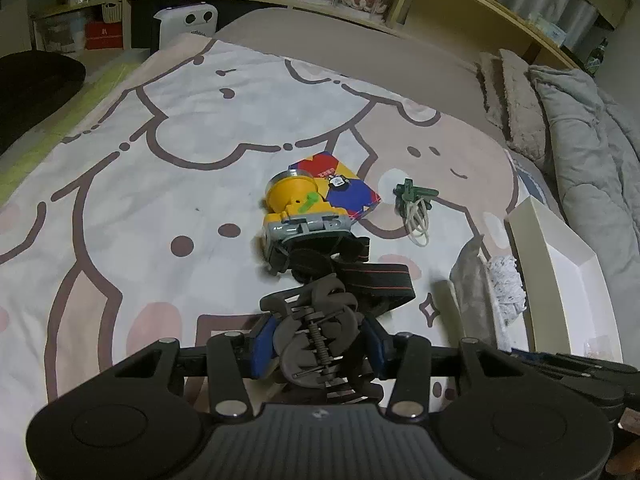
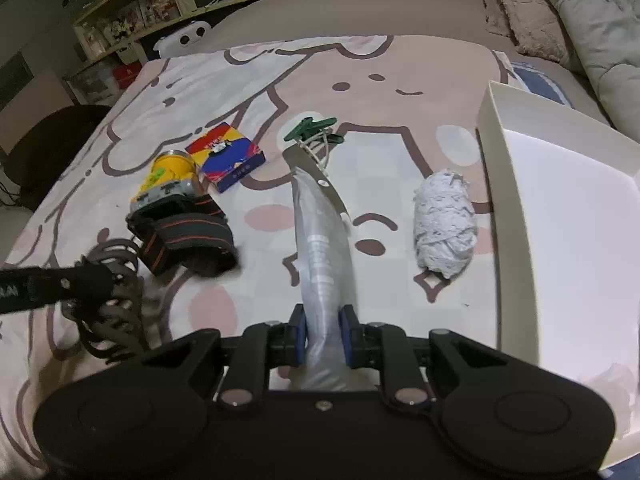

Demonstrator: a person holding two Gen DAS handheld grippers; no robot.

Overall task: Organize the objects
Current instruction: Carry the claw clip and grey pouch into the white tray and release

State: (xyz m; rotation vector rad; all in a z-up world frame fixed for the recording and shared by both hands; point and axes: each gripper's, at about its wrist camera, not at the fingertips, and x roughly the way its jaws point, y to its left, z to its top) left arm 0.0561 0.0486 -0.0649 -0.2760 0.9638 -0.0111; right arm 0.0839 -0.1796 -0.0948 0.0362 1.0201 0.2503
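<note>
Pinching a clear pouch (image 2: 322, 240) by its near end, long axis pointing away toward the clip (image 2: 312, 128), the right gripper (image 2: 323, 340) sits just left of the box (image 2: 496, 184) at the bed's right edge, while the left gripper (image 1: 318, 344) clamps a claw clip (image 1: 320, 332) mid-bed.

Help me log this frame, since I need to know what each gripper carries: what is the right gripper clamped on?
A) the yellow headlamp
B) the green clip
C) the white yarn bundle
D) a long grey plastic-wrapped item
D: in the right wrist view the right gripper has its blue pads pressed on either side of the long grey plastic-wrapped item, while the headlamp, yarn bundle and green clip lie apart on the bedspread.
</note>
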